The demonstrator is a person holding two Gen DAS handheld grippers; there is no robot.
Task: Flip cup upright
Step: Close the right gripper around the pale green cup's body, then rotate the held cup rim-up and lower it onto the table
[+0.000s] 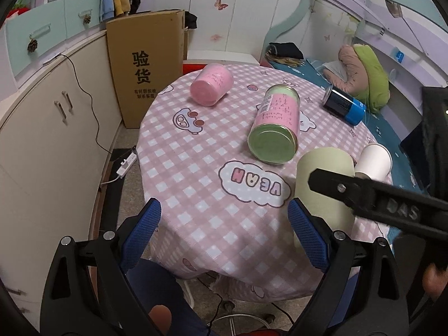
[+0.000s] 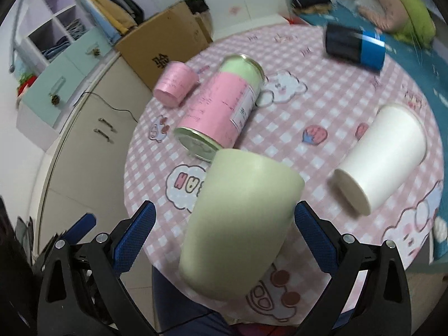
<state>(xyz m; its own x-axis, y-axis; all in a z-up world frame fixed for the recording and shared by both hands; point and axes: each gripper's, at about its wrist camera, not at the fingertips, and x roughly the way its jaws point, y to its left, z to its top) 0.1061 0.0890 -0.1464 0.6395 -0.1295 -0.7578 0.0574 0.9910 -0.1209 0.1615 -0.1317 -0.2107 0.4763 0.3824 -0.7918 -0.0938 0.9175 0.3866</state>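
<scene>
A pale green cup (image 2: 240, 224) lies on its side near the front edge of the round table with a pink checked cloth (image 2: 308, 112). My right gripper (image 2: 224, 224) is open, its blue pads on either side of the cup without clear contact. In the left wrist view the same cup (image 1: 322, 187) lies at the right, partly hidden by the right gripper's black finger (image 1: 364, 193). My left gripper (image 1: 224, 229) is open and empty over the table's front edge, left of the cup.
A white cup (image 2: 383, 156), a pink cup (image 2: 175, 84), a tall pink and green canister (image 2: 224, 106) and a black and blue can (image 2: 354, 46) all lie on their sides on the table. A cardboard box (image 1: 145, 64) and cabinets (image 1: 42, 145) stand to the left, a bed (image 1: 350, 78) behind.
</scene>
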